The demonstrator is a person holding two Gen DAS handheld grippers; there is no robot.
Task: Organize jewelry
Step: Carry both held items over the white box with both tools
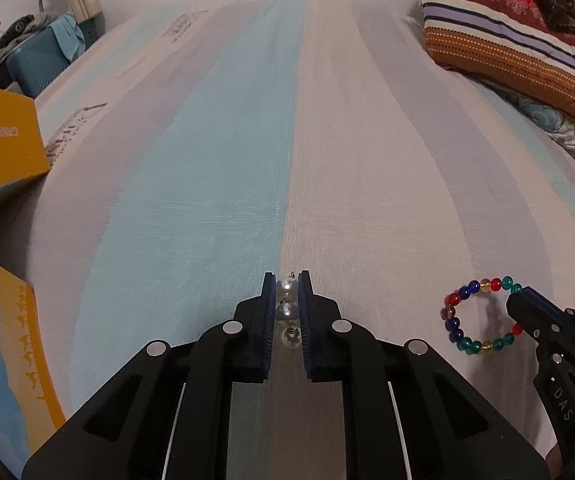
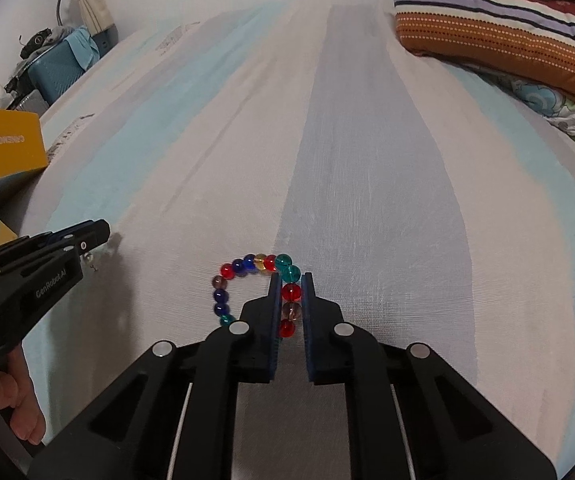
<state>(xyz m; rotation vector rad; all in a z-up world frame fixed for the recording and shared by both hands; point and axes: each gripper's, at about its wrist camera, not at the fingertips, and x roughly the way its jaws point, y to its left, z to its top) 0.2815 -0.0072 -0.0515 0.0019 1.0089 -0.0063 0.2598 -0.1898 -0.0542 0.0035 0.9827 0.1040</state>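
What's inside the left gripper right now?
Three pearl beads in a row, linked by small metal loops, pinched in the left gripper over the bedsheet. Anything further back on the strand is covered by the gripper body.

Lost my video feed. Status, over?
Left gripper shut on pearl piece. Right gripper shut on bead bracelet. Both over the bed sheet. Nothing blocking.

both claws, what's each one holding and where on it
The left claw pinches a short pearl strand along its length. The right claw grips the coloured bead bracelet by one side of its loop.
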